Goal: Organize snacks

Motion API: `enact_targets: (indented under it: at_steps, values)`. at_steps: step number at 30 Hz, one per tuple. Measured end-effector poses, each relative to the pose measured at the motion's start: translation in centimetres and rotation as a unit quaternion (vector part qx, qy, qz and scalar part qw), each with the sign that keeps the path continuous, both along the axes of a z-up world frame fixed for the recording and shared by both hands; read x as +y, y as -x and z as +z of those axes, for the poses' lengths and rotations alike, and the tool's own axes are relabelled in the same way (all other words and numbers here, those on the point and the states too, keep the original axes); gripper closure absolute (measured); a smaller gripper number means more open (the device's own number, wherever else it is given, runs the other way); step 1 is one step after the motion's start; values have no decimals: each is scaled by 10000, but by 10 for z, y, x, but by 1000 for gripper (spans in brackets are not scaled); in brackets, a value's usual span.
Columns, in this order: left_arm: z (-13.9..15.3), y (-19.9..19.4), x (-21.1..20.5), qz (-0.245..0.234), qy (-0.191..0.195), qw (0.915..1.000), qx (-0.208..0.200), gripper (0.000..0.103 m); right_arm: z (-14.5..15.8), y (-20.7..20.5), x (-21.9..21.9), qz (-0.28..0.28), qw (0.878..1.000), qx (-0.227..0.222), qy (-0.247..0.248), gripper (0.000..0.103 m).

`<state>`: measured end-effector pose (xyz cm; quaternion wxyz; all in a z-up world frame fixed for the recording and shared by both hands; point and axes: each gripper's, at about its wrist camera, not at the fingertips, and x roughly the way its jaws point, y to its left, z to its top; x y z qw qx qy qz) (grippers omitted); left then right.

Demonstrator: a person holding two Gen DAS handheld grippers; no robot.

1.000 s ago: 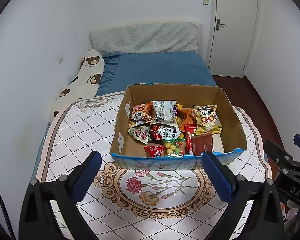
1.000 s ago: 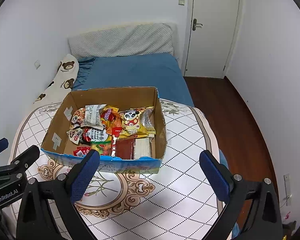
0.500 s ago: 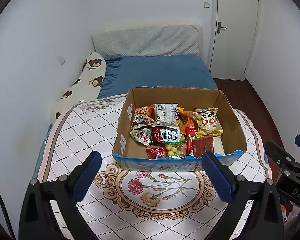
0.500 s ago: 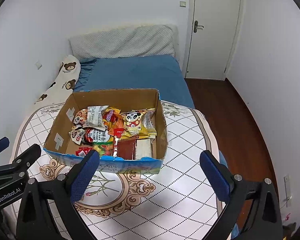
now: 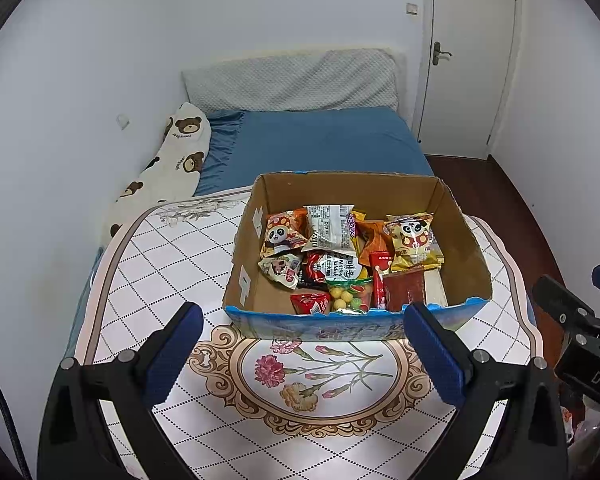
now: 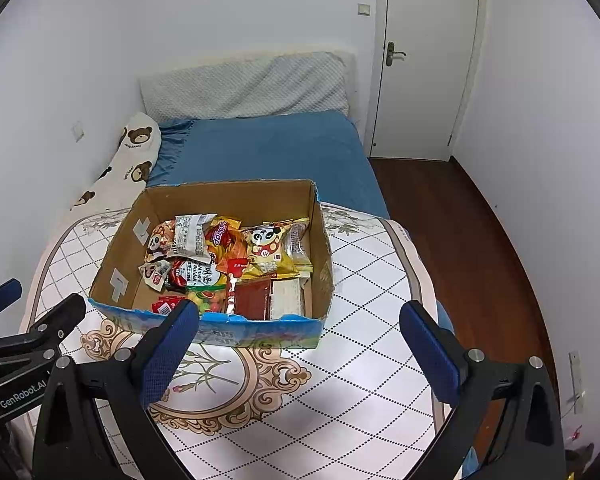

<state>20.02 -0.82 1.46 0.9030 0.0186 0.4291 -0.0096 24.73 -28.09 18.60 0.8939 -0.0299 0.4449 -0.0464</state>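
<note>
Nearest my cameras, I see both sets of fingers spread wide apart and holding nothing: the left gripper (image 5: 300, 348) hovers over the floral medallion at the front of the surface (image 5: 172, 264), and the right gripper (image 6: 300, 346) hangs over the front right part of the same patterned cloth. In the left view the right tool's black frame pokes in at the right edge; in the right view the left tool shows at the left edge.

Just beyond the fingertips sits the cardboard box (image 5: 466, 248), open-topped, with a blue printed front wall. The snacks lie inside it in a loose heap. At the front I can pick out a small red packet (image 5: 310, 303), a clear bag of round coloured candies (image 5: 350, 298), a dark red flat pack (image 5: 406, 292) and a pale flat pack beside it against the right wall. Farther back lie two panda-printed bags (image 5: 281, 234), one left and one right, with a white wrapper (image 5: 329, 232) and orange packets between them.

Behind the surface is a bed (image 5: 320, 140) with a blue sheet, a bear-print bolster (image 5: 172, 160) along the left wall, a grey headboard cushion, and a white door (image 5: 468, 56) at the far right.
</note>
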Motion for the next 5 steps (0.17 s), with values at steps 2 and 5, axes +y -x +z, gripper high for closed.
enact_targets:
  at_steps: [2,5]
  values:
    - [1,0,0,11,-23,10000,-18,0,1,0,-1,0,10000,3,-14,1]
    - [0,2,0,-15,-1,10000,-31,0,0,-1,-1,-5,10000,0,-11,1]
